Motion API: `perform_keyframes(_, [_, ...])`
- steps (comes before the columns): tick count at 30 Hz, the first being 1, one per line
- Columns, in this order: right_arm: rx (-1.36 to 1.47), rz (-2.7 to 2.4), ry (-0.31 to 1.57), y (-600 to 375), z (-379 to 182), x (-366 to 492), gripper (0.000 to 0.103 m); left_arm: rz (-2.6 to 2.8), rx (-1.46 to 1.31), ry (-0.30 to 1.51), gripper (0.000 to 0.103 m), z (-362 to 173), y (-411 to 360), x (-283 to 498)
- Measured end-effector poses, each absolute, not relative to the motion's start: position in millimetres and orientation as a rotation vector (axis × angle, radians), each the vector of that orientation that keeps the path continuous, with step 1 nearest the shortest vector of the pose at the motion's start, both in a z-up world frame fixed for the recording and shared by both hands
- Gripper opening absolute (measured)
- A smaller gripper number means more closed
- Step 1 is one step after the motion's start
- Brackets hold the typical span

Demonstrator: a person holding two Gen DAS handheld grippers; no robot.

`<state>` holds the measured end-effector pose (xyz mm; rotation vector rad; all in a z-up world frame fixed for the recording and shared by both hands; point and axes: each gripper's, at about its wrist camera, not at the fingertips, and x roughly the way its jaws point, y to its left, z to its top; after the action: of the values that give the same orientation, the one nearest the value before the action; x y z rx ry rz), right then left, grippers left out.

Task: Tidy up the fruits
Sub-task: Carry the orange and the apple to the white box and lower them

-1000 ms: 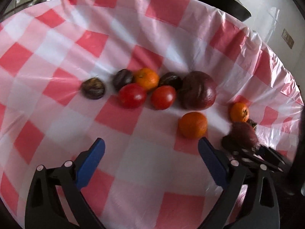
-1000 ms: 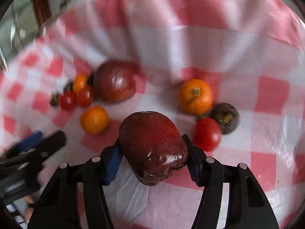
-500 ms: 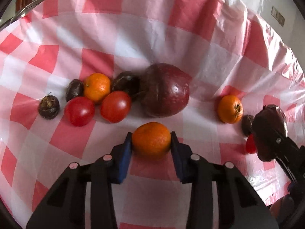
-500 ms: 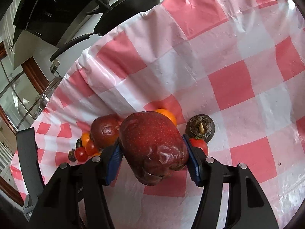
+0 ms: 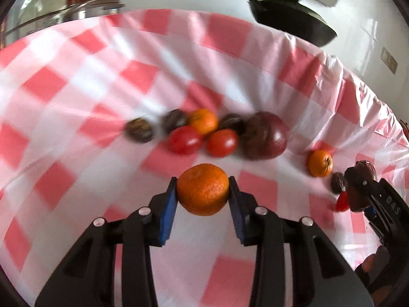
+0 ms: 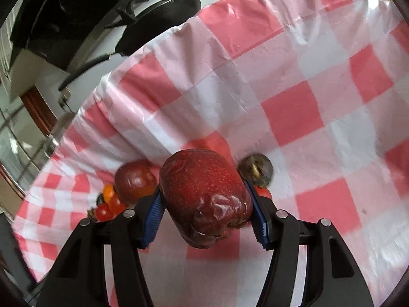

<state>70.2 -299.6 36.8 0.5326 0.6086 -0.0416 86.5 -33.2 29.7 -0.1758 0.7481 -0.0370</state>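
Nearest to me, my left tongs (image 5: 203, 195) are clenched on a mandarin (image 5: 203, 188), blue pads pressing its two sides; it looks lifted just clear of the pink-and-white checked tabletop (image 5: 64, 81). My right tongs (image 6: 204, 206) are clamped on a large dark-red apple (image 6: 204, 199), held up over the cloth.

Just beyond the mandarin lies the main cluster: two red tomatoes (image 5: 185, 139) in front, an orange fruit (image 5: 203, 121) and three small dark brown fruits (image 5: 139, 130) behind, and a second big dark apple (image 5: 265, 135) at the right end, touching its neighbours. Further right, apart from that group, sit another mandarin (image 5: 320, 163) and a small dark fruit (image 5: 338, 183), close to the right tongs. At the far edge, past the cloth, hangs a black pan (image 5: 291, 20).

My worry: the mandarin is soft, so a hard squeeze may bruise it, while a loose one lets it roll out. The apple bulges well past its pads and could twist free. Setting either down near the cluster may nudge round fruit away.
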Motion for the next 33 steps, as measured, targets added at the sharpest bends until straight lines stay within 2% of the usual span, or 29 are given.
perform_keyframes(3, [0.578, 0.014, 0.629, -279.7, 43.4, 45.5, 0.059, 0.007, -0.145, 0.727, 0.039, 38.5, -22.0, 52.0])
perform_keyframes(10, [0.488, 0.115, 0.676, -200.3, 52.0, -24.2, 0.059, 0.066, -0.122, 0.729, 0.039, 45.0, 32.6, -26.5])
perform_keyframes(20, [0.367, 0.213, 0.735, -126.6, 40.9, -93.7, 0.059, 0.085, -0.13, 0.721, 0.039, 43.7, 91.0, -99.5])
perform_keyframes(33, [0.116, 0.479, 0.746, -15.7, 55.4, -168.0, 0.059, 0.202, -0.1, 0.741, 0.039, 39.8, 183.5, -195.4])
